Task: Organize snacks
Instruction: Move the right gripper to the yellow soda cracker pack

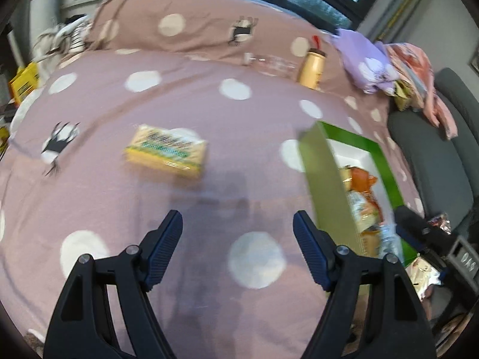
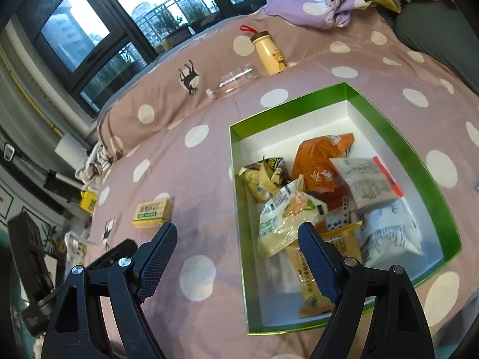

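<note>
The left claw point(image 1: 238, 224) hangs over a bed, its 2 dark blue ribbed fingers point(image 1: 167, 248) spread wide apart with nothing between them, only the bedspread point(image 1: 179, 95) below. The right claw point(image 2: 236, 236) is likewise spread wide and empty; its left finger point(image 2: 155, 257) sits above the bedspread and its right finger above the near end of an open box point(image 2: 389, 137).

The bedspread is dusty pink with large white dots and a few small black deer shapes. Ahead of the left claw, well apart from it, a yellow snack box point(image 1: 167, 151) with green lettering lies flat on the bedspread, alone; in the left view it is blurred. The same yellow snack box point(image 2: 153, 211) shows in the right view, to the left of the open box and apart from it.

The open box has green walls and a white floor. Inside it lies a loose heap of snack packets: an orange packet point(image 2: 320, 161), a white packet point(image 2: 368, 182), a pale blue-and-white packet point(image 2: 389, 230), a yellow-green packet point(image 2: 284, 221) and a long yellow packet point(image 2: 311, 284) nearest the right claw. The far end of the box is bare.

Farther up the bed stand a cream bottle point(image 2: 269, 51) with a red loop and, beside it, a clear plastic bottle point(image 2: 233, 80) lying down. A lilac flowered cloth point(image 2: 323, 0) sits at the far right corner. Windows point(image 2: 89, 30) lie beyond the bed.
</note>
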